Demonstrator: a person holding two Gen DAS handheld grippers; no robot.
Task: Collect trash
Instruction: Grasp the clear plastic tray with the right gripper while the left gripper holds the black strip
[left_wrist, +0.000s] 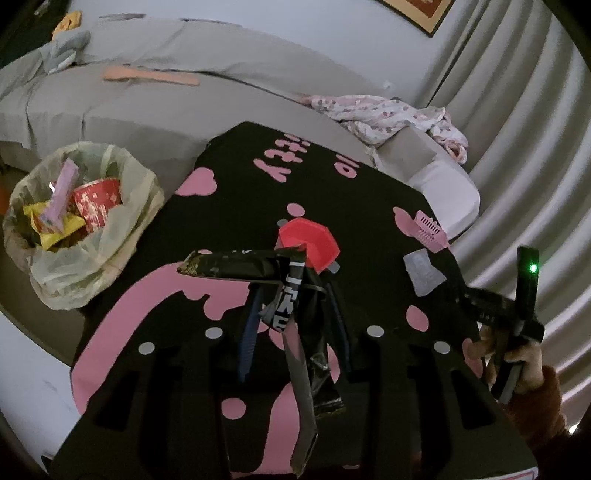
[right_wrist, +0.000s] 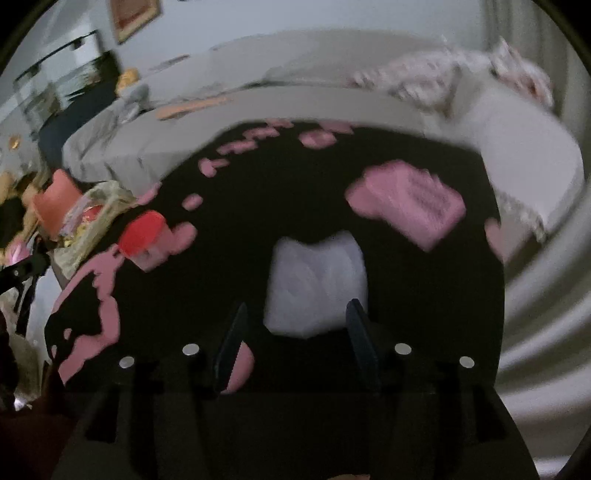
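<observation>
1. Two grippers work over a black-and-pink mat (left_wrist: 369, 192) on a bed.
2. Left gripper (left_wrist: 295, 291) pinches a crumpled black wrapper (left_wrist: 291, 295), lifted off the mat, above a red lid (left_wrist: 308, 242).
3. Right gripper (right_wrist: 295, 325) has its fingers spread, a whitish packet (right_wrist: 317, 280) lying on the mat between them, unpressed.
4. Lined trash bin (left_wrist: 74, 266) stands left of the mat, holding wrappers and a red cup (left_wrist: 98, 203).

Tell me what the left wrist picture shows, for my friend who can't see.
The left gripper holds a crumpled black wrapper above a black-and-pink mat. To the left, a lined bin holds trash; a red lid lies just beyond.
</observation>
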